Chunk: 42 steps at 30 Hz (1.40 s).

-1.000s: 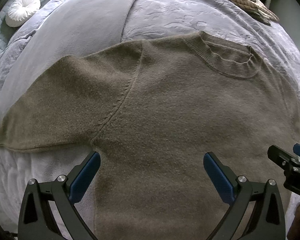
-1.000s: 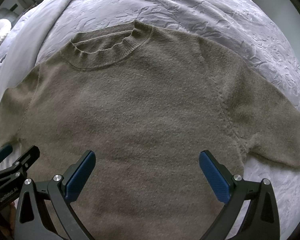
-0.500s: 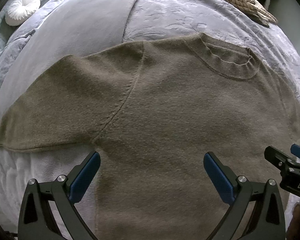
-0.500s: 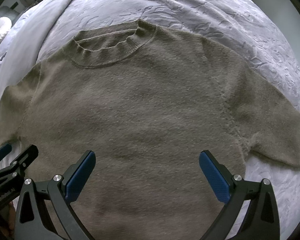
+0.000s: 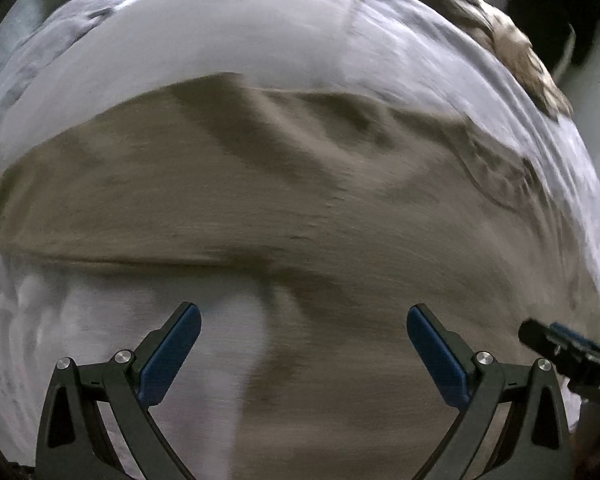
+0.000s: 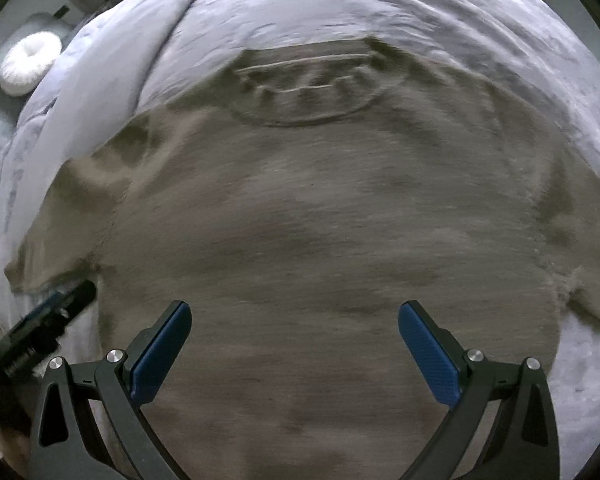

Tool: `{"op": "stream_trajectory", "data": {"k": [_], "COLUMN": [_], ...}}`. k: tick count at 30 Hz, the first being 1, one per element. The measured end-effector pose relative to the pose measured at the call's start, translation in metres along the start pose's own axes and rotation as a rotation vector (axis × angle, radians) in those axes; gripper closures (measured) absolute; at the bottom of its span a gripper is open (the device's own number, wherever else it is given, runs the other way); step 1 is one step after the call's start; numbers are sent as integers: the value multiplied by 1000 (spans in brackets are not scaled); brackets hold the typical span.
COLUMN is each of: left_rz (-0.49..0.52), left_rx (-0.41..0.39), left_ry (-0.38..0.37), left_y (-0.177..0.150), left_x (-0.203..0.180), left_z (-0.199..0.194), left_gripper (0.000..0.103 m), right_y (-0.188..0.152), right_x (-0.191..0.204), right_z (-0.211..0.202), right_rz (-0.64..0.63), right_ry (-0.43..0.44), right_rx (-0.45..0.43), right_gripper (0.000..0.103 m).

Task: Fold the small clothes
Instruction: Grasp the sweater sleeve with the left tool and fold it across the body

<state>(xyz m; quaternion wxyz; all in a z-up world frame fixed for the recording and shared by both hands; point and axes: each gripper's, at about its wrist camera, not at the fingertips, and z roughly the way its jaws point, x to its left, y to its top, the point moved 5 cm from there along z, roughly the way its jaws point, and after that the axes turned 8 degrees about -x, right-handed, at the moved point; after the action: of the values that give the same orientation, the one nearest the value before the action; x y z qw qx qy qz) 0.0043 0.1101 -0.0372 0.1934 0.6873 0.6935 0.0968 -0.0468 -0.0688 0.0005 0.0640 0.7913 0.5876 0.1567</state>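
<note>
Olive-brown knitted short-sleeved sweater (image 6: 320, 220) is lying spread face-up on a pale lavender-grey quilted bedspread (image 6: 500, 40), ribbed round collar (image 6: 312, 84) at the far end, hem end nearest the grippers. Long axis is running straight away from both claws, sleeves sticking out to either side. Both views are motion-blurred, so knit detail is smearing; cloth near the sweater's left shoulder (image 5: 284, 120) is looking rumpled into soft ridges, rest is lying fairly flat.

Left gripper (image 5: 304, 344) is hovering over the sweater's left side seam below the left sleeve (image 5: 100, 200), jaws spread wide, nothing between them; one blue pad is over bedspread, the other over the body. Right gripper (image 6: 294, 340) is hovering over the lower middle of the sweater body, jaws wide too, empty. Contact with the cloth cannot be told.

Judgement: left claw is nearer the left sleeve, right claw nearer the right sleeve (image 6: 580, 240), so a sleeve-inward fold is likely coming, each claw needing to move outward from the body.

Beyond the collar, a tan patterned cloth heap (image 5: 512, 44); left of the sweater, a white round tufted cushion (image 6: 28, 64).
</note>
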Motion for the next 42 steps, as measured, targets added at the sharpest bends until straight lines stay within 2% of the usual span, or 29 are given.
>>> {"op": "stream_trajectory", "data": {"k": [1,4,9,15,19,22,24,26,27,28,29,33,37,41,42], "left_rz": [-29,-97,-281,-469,-547,-550,-559,-563,-561,-557,-555,-536,-461,-342,-294], "left_rx": [-8,-83,-179,-218,-223,-266,-312,-310,-312,-313,-314,-355,-406,-446,-453], "left_ry": [-7,35,82,143,114,98,80,45,28,-5,-45,-111,-174,-265,-297], "left_y": [2,4,8,6,16,28,28,37,34,34,40,50,64,86,93], "left_x": [13,61,159,244,269,276,286,280,283,283,278,269,244,190,167], "left_z": [-2,-14,-25,-9,17,18,7,10,8,8,12,-5,-32,-58,-64], "left_gripper": [0,0,0,0,0,0,11,52,63,83,89,89,89,89,89], "right_y": [-1,-4,-5,-7,-10,-10,-11,-12,-12,-12,-12,-10,-14,-16,-13], "right_x": [10,31,58,84,96,106,111,115,118,121,121,121,111,91,89], "right_z": [1,5,12,17,19,23,22,20,20,22,22,25,21,11,11], "right_rz": [-18,-49,-85,-132,-153,-169,-180,-189,-192,-192,-191,-179,-151,-107,-94], "right_ry": [2,16,29,21,15,10,11,13,16,18,21,36,52,67,68], "right_rx": [2,14,36,54,66,71,71,68,66,64,63,51,43,31,25], "right_gripper": [0,0,0,0,0,0,0,0,0,0,0,0,0,0,0]}}
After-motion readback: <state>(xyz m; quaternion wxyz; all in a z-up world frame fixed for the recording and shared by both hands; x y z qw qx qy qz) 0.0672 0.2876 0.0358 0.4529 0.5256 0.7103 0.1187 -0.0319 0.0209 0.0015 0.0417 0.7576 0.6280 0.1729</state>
